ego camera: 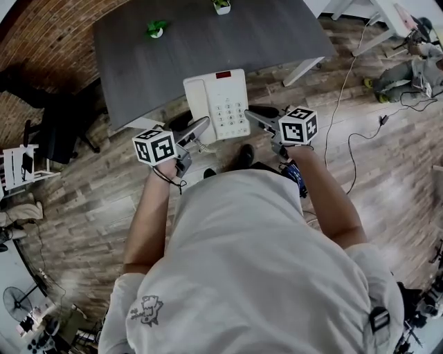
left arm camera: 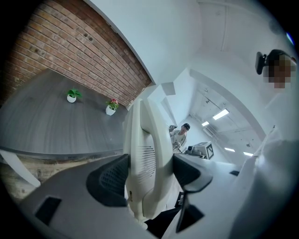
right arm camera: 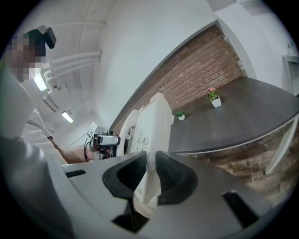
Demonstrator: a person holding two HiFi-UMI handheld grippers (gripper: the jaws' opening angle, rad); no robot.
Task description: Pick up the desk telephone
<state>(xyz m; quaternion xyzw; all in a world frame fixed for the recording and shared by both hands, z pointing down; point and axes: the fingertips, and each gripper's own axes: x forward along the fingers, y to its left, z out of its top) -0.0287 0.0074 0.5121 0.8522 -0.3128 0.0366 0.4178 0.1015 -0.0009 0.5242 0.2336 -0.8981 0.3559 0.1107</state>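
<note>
The white desk telephone (ego camera: 218, 104), with its handset on the left and keypad on the right, hangs at the front edge of the grey table (ego camera: 208, 34), its near end out over the floor. My left gripper (ego camera: 201, 128) is shut on the handset side; in the left gripper view both dark pads press the telephone (left arm camera: 145, 154) around my left gripper (left arm camera: 149, 172). My right gripper (ego camera: 253, 117) is shut on the thin right edge. In the right gripper view that edge of the telephone (right arm camera: 150, 126) sits pinched at my right gripper (right arm camera: 152, 179).
Two small potted plants (ego camera: 156, 28) (ego camera: 221, 5) stand at the table's far side. A white table leg (ego camera: 304, 69) slants down at the right. A black chair (ego camera: 62, 131) stands to the left, and cables (ego camera: 360, 131) lie on the wooden floor at the right.
</note>
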